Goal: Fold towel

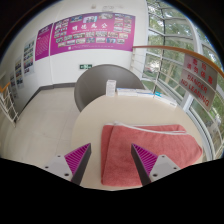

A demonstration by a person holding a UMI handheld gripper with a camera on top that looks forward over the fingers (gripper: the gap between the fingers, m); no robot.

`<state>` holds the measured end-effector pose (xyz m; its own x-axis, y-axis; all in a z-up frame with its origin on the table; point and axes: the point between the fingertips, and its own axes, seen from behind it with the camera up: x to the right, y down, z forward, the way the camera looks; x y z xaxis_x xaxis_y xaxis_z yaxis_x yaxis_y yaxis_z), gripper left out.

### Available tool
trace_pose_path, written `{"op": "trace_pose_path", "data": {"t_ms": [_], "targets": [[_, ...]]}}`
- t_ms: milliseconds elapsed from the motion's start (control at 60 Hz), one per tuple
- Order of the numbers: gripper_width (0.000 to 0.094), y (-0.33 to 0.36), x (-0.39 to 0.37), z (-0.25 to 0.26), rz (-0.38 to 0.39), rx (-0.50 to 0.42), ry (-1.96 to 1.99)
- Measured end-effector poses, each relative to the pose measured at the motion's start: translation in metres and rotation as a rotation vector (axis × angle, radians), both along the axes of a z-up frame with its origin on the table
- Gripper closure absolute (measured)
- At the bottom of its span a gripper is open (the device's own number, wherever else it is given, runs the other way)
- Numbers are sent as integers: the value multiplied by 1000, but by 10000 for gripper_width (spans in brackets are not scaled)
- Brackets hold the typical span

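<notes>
The towel [150, 152] lies flat on the tabletop [92, 120], just ahead (slightly right) of the wide-open, empty hand-held gripper [112, 163].

A pink-and-white wall banner [84, 34] carries large white characters along its top and rows of small panels below, all too small to read; a red window sign [197, 86] shows unreadable marks too

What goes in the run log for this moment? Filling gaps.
stage: approach | tongs: open, empty | towel: pink, flat on table, unfolded
</notes>
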<state>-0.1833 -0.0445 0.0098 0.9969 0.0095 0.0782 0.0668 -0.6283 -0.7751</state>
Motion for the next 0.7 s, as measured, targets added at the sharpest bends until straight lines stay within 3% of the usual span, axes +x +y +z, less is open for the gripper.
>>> {"op": "trace_pose_path", "data": {"t_ms": [83, 117, 250, 467, 600, 700], "targets": [[211, 12, -2, -23, 5, -40, -23], [286, 20, -1, -20, 11, -7, -14], [854, 25, 6, -23, 9, -3, -69], [896, 17, -21, -4, 52, -40, 80], [896, 15, -57, 72, 134, 30, 275], [896, 24, -38, 133, 133, 99, 376]]}}
